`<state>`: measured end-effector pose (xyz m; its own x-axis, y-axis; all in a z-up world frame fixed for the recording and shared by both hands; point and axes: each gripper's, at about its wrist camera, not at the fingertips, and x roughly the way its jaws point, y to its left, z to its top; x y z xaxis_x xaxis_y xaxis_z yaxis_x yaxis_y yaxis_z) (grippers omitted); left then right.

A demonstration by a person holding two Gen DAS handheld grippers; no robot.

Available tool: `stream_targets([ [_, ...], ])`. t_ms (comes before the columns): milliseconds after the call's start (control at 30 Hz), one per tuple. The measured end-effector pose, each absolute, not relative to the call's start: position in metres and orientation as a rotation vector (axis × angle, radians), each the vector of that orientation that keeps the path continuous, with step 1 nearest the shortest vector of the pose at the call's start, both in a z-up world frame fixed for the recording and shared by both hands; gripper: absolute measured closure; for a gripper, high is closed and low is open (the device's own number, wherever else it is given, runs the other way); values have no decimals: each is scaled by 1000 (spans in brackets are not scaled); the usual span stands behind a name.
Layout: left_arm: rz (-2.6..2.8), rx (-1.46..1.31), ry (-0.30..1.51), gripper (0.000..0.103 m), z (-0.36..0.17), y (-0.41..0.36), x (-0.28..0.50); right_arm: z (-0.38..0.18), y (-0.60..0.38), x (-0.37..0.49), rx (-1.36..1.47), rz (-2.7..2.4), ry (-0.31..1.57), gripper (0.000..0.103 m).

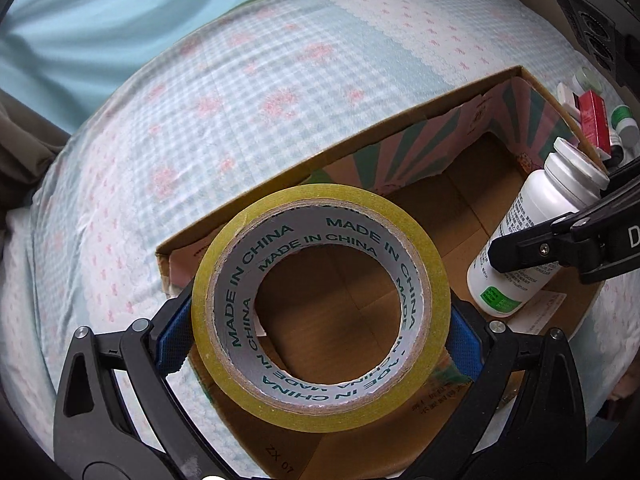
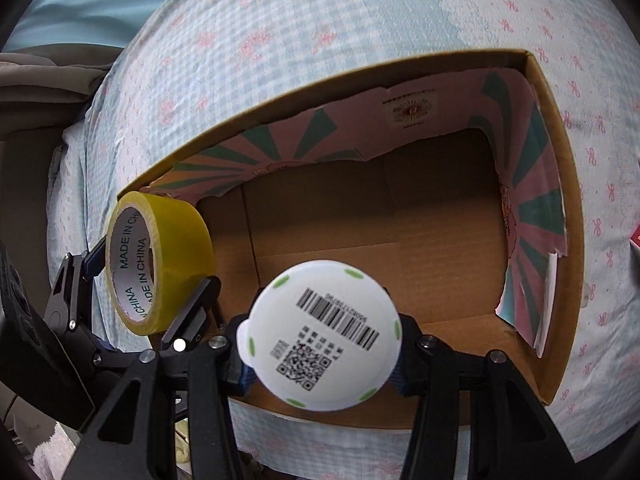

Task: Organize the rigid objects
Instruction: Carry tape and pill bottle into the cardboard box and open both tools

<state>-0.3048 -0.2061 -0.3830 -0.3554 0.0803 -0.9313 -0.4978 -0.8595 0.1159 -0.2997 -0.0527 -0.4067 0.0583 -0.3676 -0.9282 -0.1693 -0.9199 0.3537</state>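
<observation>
My left gripper (image 1: 320, 320) is shut on a yellow tape roll (image 1: 320, 408) and holds it above the near left corner of an open cardboard box (image 1: 360, 128). The roll and left gripper also show in the right wrist view (image 2: 180, 240). My right gripper (image 2: 320, 364) is shut on a white pill bottle (image 2: 320, 332), its barcoded base facing the camera, above the box's (image 2: 556, 208) near edge. In the left wrist view the bottle (image 1: 532, 220) hangs over the box's right side, held by the right gripper's fingers (image 1: 520, 252). The box floor is bare.
The box lies on a bed with a blue checked, pink-flowered sheet (image 1: 240, 92). Beyond the box's right wall lie a red packet (image 1: 596, 120), a white adapter (image 1: 568, 96) and small green-capped bottles (image 1: 624, 120). A red item edge (image 2: 635, 236) shows at right.
</observation>
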Motion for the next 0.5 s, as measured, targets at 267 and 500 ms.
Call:
stream_targets([
  [267, 2169, -1589, 485, 2, -402, -203, -307, -434, -42, -308, 2269, -1925, -583, 29],
  [500, 2194, -1620, 472, 0, -402, -206, -288, -413, -29, -299, 2201, -2084, -619, 0],
])
